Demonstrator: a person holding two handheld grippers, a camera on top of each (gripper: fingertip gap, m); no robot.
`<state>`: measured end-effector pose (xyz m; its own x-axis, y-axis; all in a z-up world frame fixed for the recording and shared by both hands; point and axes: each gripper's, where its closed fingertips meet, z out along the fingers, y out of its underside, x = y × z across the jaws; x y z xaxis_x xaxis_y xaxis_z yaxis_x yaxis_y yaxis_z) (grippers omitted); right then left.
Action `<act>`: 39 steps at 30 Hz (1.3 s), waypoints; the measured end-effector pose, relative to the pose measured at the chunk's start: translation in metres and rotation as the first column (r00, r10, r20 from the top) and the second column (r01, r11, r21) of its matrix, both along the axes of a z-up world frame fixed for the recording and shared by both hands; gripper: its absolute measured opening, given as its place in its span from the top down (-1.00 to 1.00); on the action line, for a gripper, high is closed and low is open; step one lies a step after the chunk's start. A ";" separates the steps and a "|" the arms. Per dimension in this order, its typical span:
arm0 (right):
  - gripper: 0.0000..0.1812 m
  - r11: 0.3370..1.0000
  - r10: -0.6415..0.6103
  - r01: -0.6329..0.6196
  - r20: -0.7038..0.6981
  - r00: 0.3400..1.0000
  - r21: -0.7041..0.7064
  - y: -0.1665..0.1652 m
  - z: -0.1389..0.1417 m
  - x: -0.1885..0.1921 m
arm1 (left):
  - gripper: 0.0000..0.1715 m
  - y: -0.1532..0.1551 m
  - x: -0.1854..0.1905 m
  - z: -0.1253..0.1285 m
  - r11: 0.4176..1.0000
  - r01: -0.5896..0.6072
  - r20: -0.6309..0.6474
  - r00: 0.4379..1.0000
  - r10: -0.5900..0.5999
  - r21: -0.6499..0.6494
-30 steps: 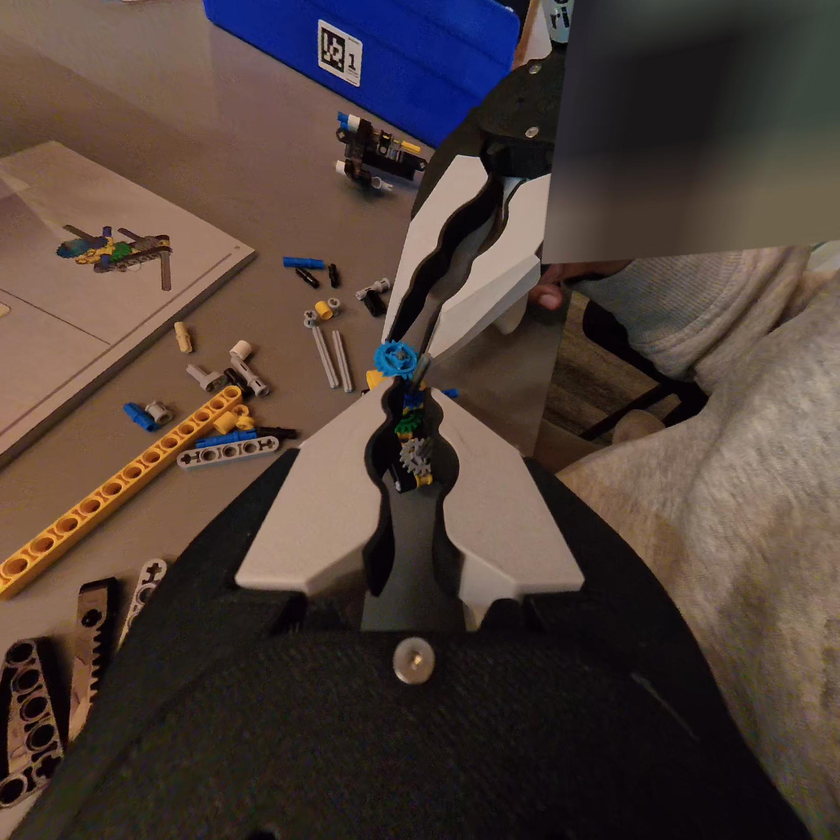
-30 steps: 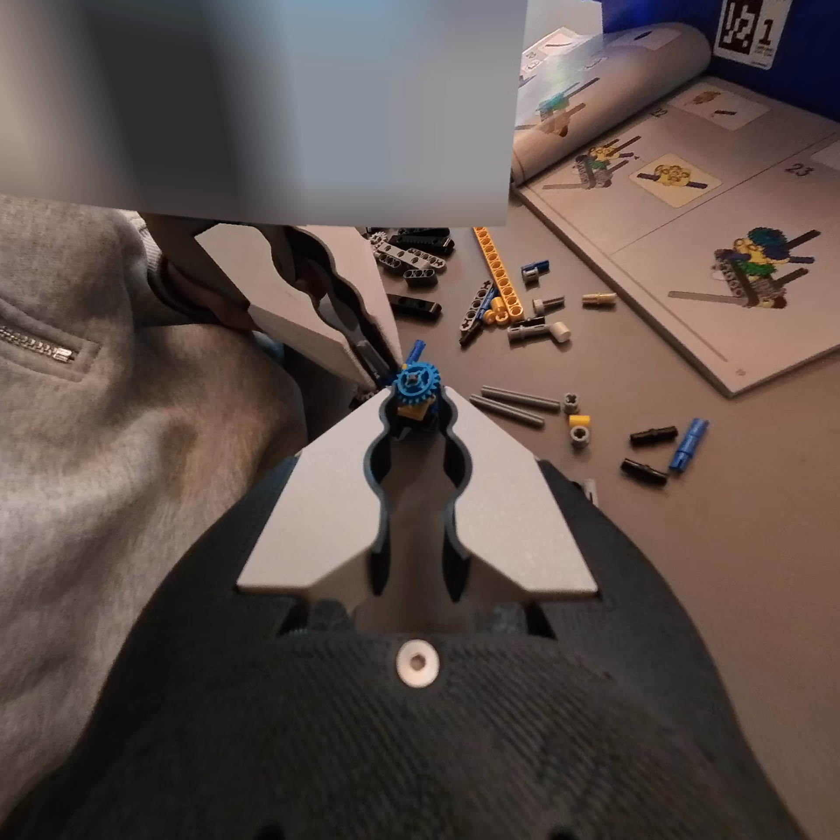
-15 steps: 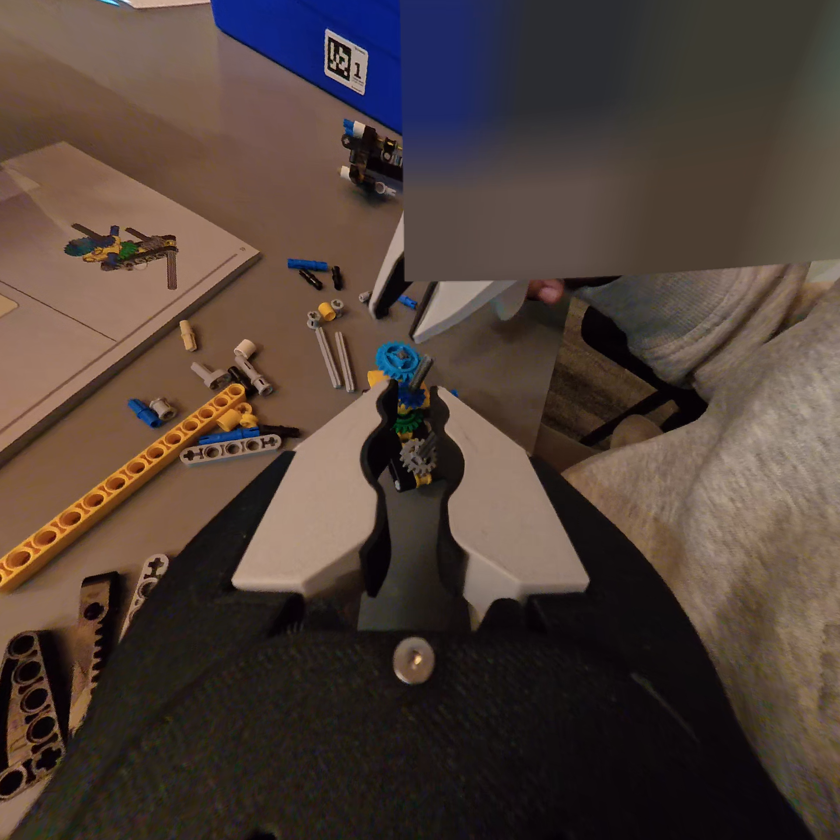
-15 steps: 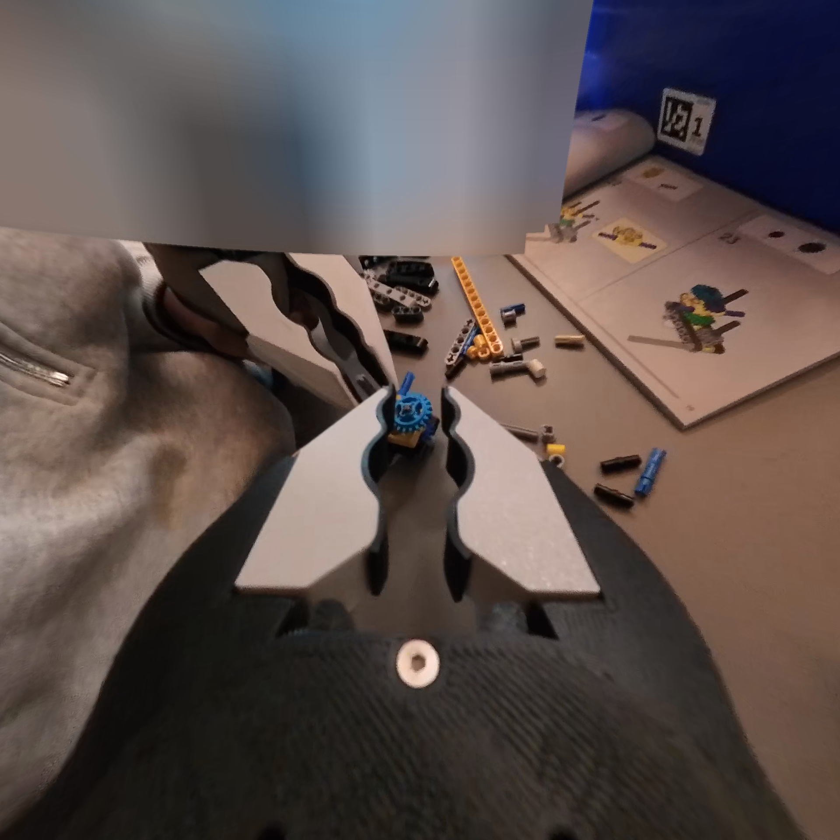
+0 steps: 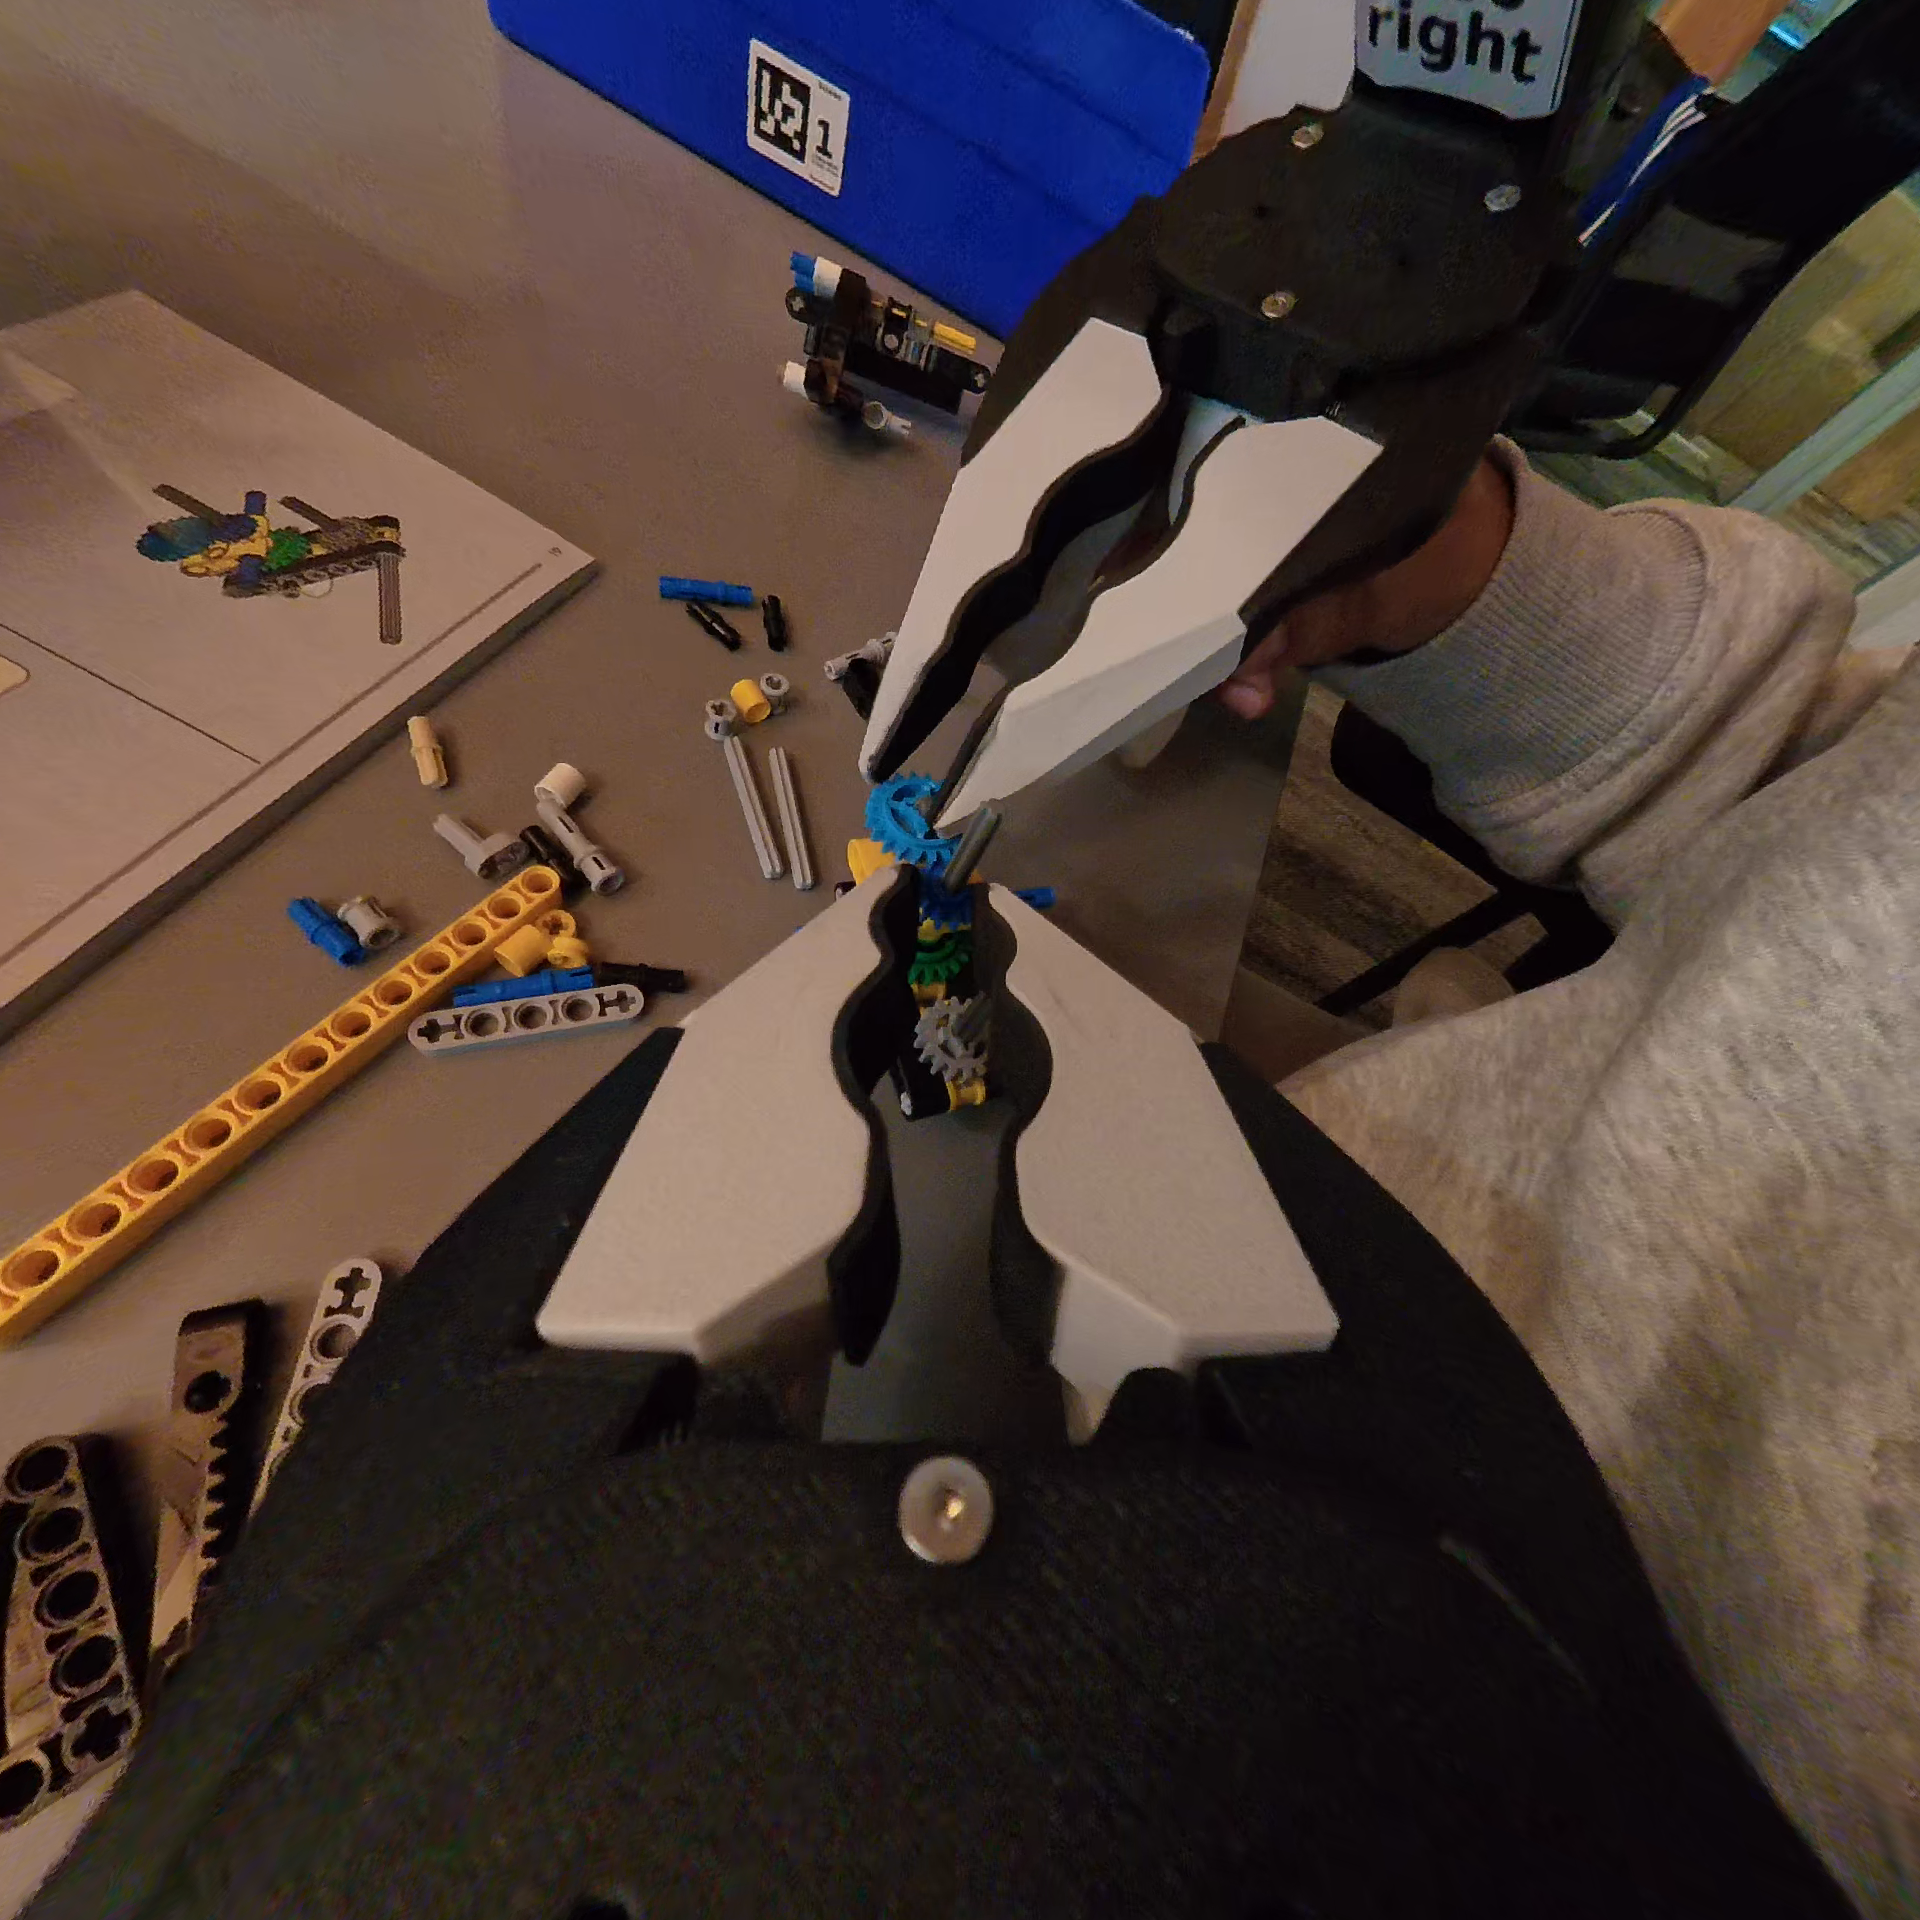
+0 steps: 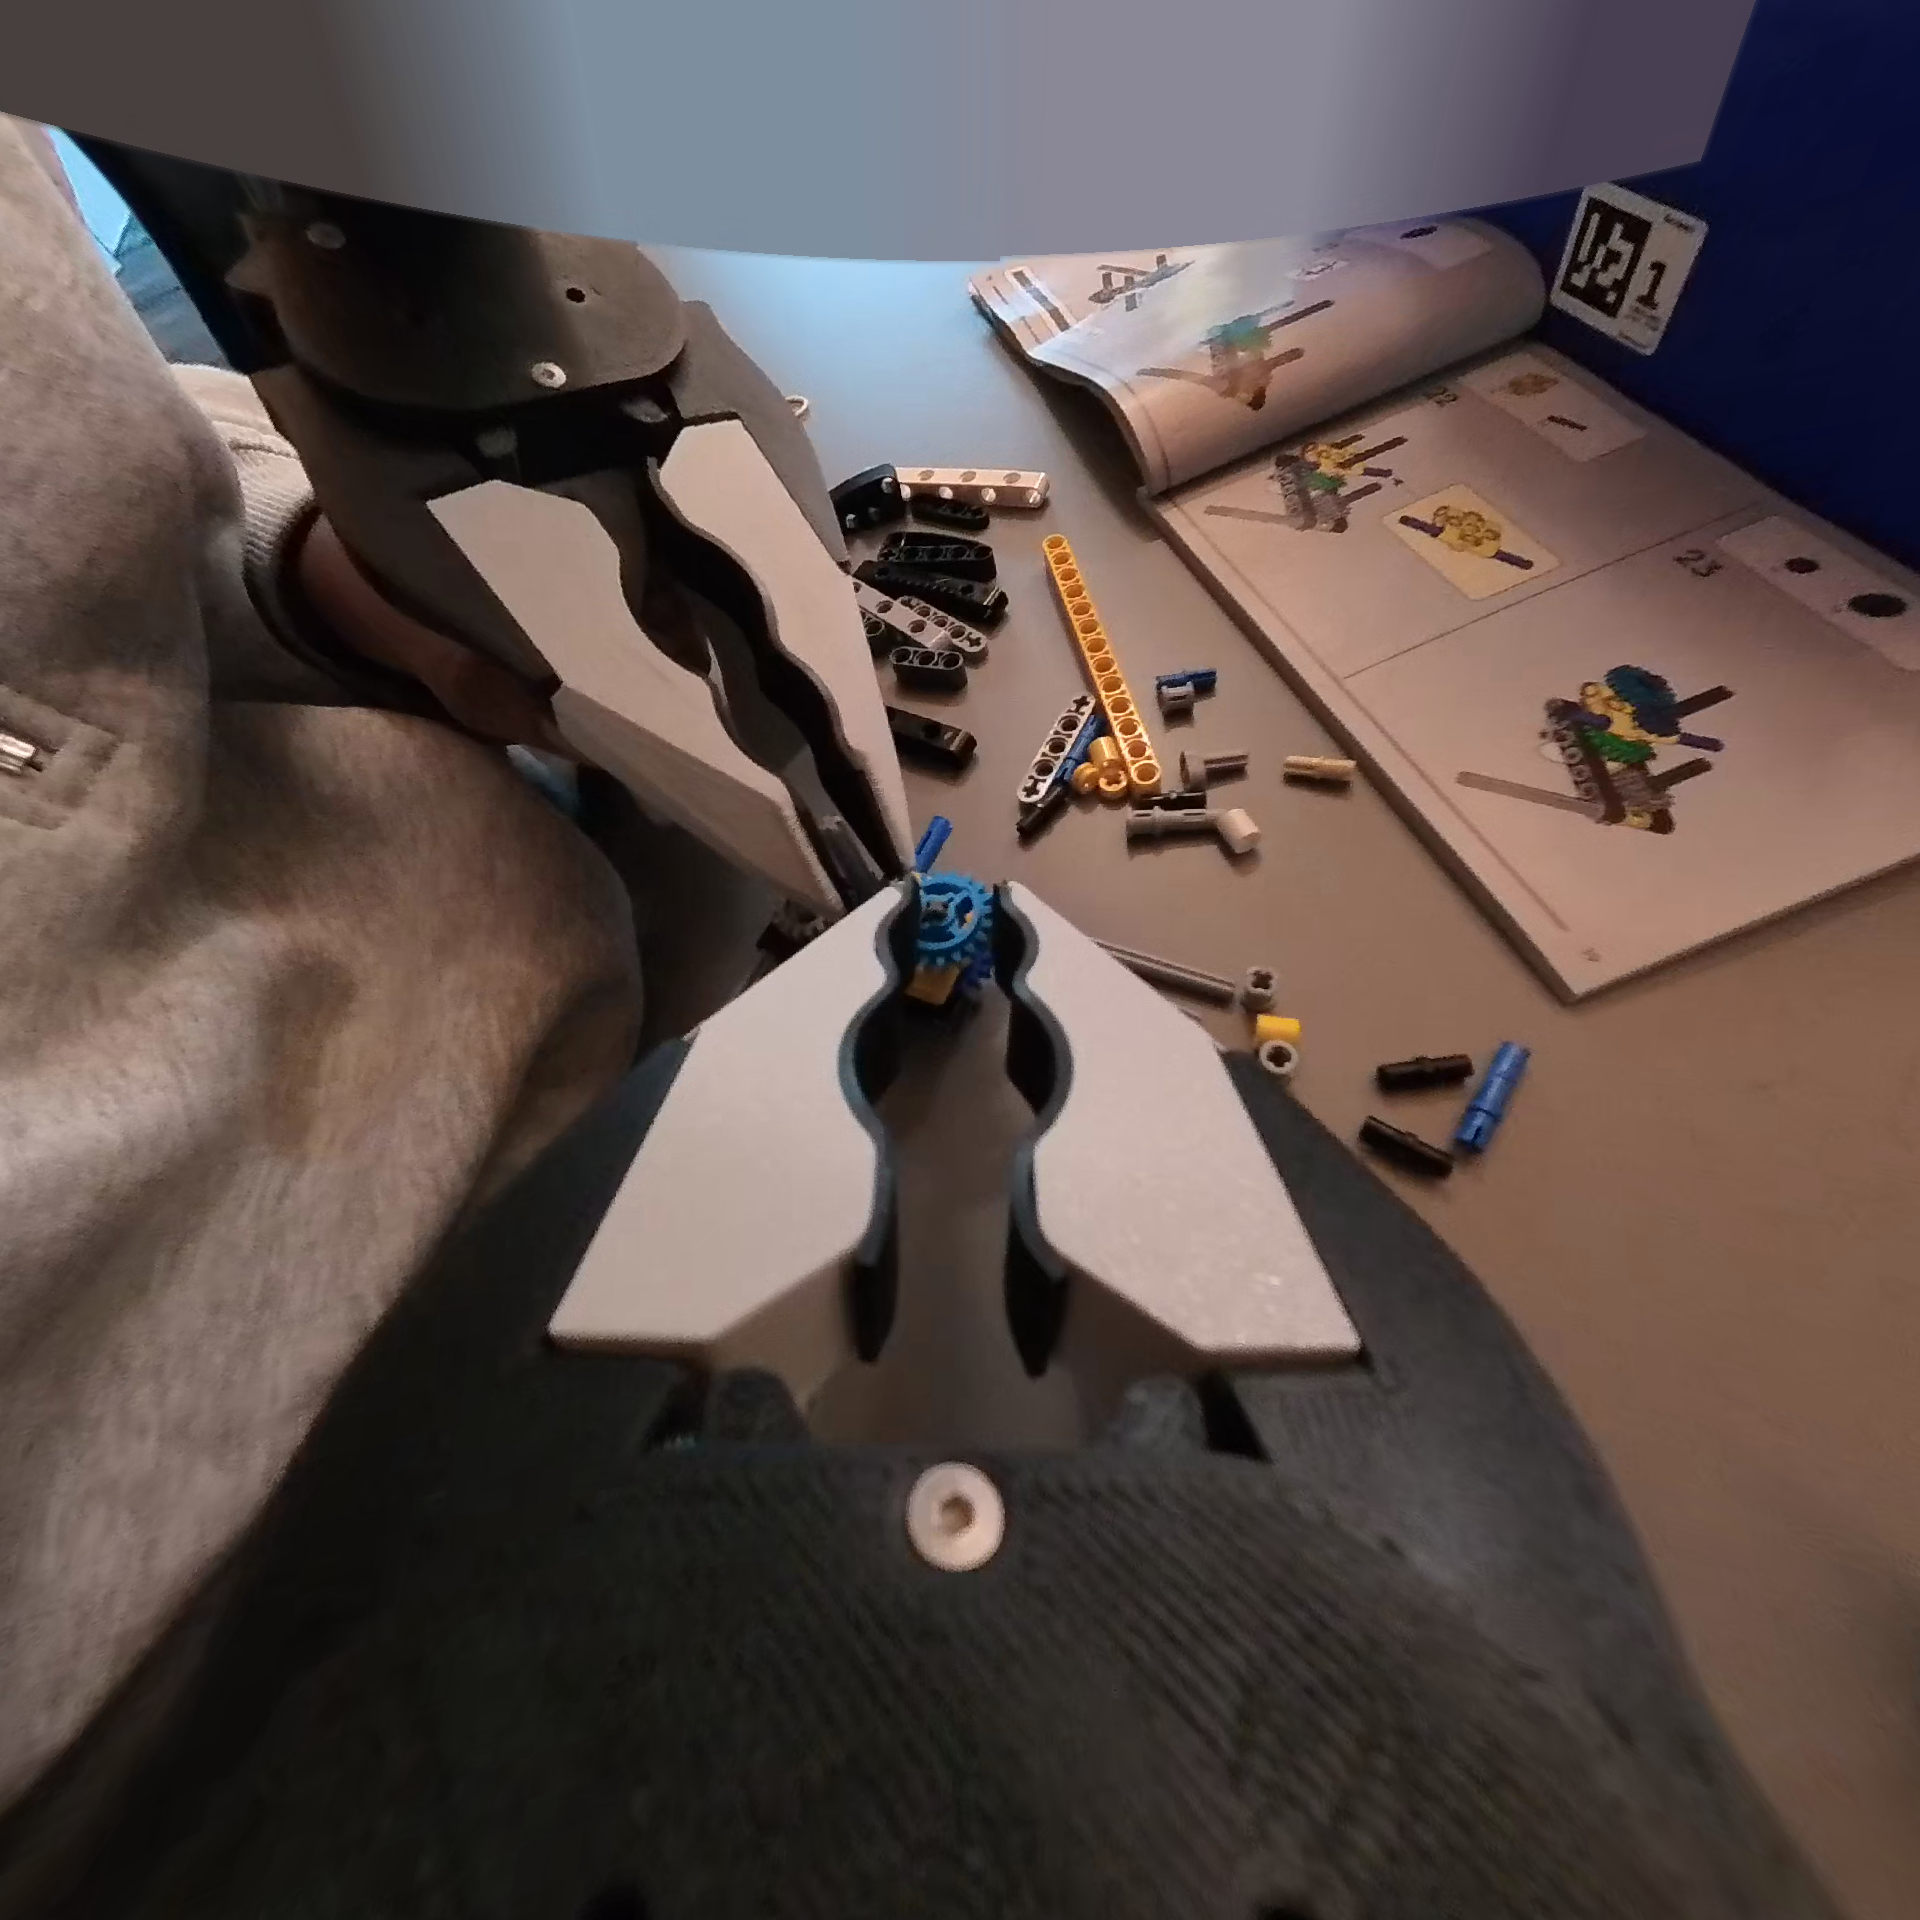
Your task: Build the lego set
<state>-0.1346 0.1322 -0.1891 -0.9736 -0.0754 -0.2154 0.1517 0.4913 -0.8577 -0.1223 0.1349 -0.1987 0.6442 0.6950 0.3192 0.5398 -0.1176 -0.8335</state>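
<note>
My left gripper is shut on a small gear assembly with green, grey and yellow parts, held above the table's near edge. A blue gear sits at the assembly's far end beside a grey axle. My right gripper meets it tip to tip and is shut on the blue gear. The right gripper shows in the left wrist view, coming from the upper right. The left gripper shows in the right wrist view, coming from the upper left.
An open instruction booklet lies on the grey table. A long yellow beam, loose pins, grey axles and black beams are scattered. A small black sub-assembly stands before a blue box. Left and right tips are no more than a few centimetres apart.
Half a second ago the right gripper had drawn back from the assembly with its jaws wider. It has come back and closed on the blue gear. The left gripper has kept its hold.
</note>
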 end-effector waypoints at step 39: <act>0.84 1.000 0.001 0.000 -0.038 0.999 0.022 0.001 -0.005 0.002 | 0.96 0.001 0.001 0.001 0.998 0.027 0.040 0.999 -0.030 0.064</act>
<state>-0.1322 0.1332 -0.1938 -0.9811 -0.0716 -0.1799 0.1190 0.5103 -0.8517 -0.1211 0.1354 -0.1974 0.6487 0.6544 0.3885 0.5710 -0.0811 -0.8169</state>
